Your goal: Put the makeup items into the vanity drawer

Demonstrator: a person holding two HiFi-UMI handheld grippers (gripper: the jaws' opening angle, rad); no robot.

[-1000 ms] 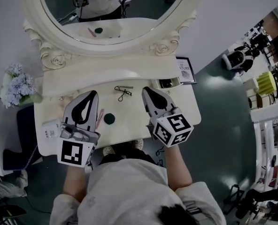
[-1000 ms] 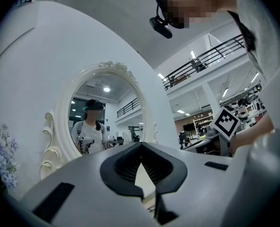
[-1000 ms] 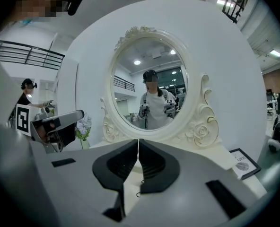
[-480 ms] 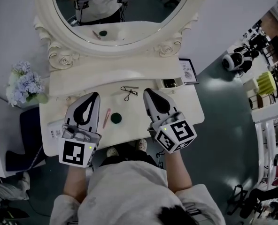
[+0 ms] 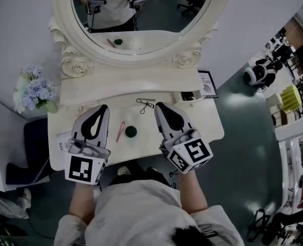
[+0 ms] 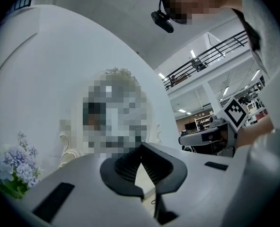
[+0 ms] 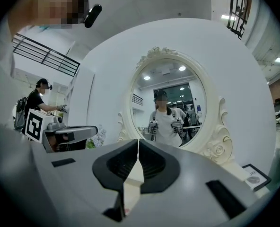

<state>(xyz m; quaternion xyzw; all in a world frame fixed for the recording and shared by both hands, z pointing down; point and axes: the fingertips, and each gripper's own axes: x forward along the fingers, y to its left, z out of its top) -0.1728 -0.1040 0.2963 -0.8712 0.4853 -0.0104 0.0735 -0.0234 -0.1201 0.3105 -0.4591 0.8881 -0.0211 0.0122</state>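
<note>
On the cream vanity top (image 5: 202, 122) lie a black eyelash curler (image 5: 146, 105), a slim pink tube (image 5: 121, 130) and a round dark green compact (image 5: 131, 131). My left gripper (image 5: 103, 107) (image 6: 141, 145) hovers level just left of the pink tube, shut and empty. Right of the compact hangs my right gripper (image 5: 158, 105) (image 7: 138, 141), its tip close beside the curler, shut with nothing between the jaws. No drawer front shows in any view.
The oval mirror (image 5: 141, 9) in its carved frame stands at the back. A bunch of pale blue flowers (image 5: 34, 91) sits at the left, with a framed card (image 5: 208, 82) and a small dark box (image 5: 187, 95) at the back right. A white packet (image 5: 63, 145) lies at the front left corner.
Both grippers have shifted left over the tabletop. The pink tube, partly covered by the left gripper before, now shows in full. The right tip is closer to the curler. Both stay shut.
</note>
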